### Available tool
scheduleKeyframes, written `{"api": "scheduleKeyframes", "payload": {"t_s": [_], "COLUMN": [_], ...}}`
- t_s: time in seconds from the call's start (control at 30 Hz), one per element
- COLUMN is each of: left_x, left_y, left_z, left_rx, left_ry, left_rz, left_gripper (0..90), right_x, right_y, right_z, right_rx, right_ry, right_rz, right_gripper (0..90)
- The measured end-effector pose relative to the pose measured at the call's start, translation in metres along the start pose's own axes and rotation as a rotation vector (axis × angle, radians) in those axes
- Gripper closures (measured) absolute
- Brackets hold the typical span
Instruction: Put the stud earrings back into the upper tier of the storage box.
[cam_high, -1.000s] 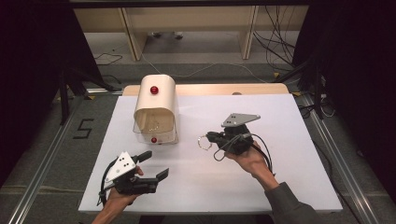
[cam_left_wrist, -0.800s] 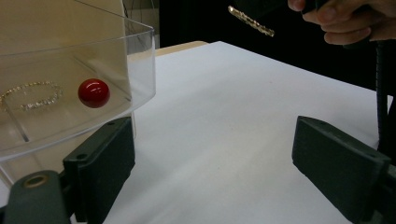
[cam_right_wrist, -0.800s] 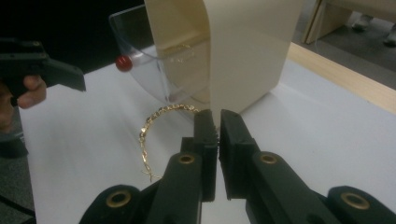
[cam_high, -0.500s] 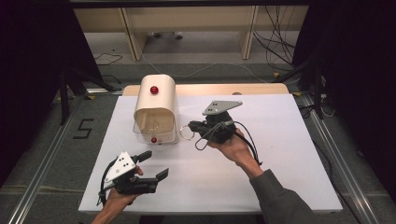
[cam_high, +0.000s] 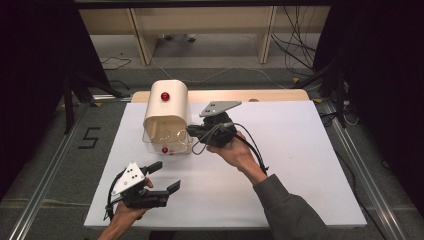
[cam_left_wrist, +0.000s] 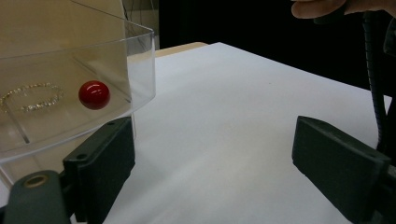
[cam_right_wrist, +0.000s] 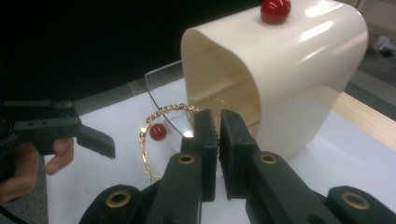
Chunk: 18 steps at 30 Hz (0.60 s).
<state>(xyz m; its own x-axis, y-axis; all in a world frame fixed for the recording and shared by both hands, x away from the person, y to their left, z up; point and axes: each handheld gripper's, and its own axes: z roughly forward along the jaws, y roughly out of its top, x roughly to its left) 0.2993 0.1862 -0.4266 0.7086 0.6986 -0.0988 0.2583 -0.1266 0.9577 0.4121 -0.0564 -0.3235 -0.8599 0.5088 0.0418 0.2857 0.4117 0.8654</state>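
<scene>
- White sheet (cam_high: 300, 165) covers my table in the high view; a black "5" (cam_high: 89, 137) is marked on the grey floor. My right gripper (cam_high: 192, 131) is at the clear plastic drawer (cam_high: 167, 142) of the cream box with red ball knobs (cam_high: 166, 107).
- Left gripper view: my left gripper (cam_left_wrist: 212, 154) gapes wide, holding nothing, beside the drawer.
- Right gripper view: jaws pinched on the thin gold chain bracelet (cam_right_wrist: 159, 123), which hangs at the drawer's rim.

High view overhead; tool views close; all share drawer box (cam_high: 166, 117).
</scene>
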Motion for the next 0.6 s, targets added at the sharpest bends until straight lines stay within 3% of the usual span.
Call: {"api": "scheduleKeyframes", "payload": {"t_s": [0.6], "left_x": [0.000], "left_y": [0.000], "left_z": [0.000], "left_rx": [-0.003], "left_ry": [-0.002], "left_rz": [-0.002], "left_gripper": [12.8], "right_x": [0.012], "right_y": [0.025], "right_z": [0.044], "right_rx": [0.027], "right_ry": [0.005], "right_rz": [-0.013], "right_gripper": [85.9]}}
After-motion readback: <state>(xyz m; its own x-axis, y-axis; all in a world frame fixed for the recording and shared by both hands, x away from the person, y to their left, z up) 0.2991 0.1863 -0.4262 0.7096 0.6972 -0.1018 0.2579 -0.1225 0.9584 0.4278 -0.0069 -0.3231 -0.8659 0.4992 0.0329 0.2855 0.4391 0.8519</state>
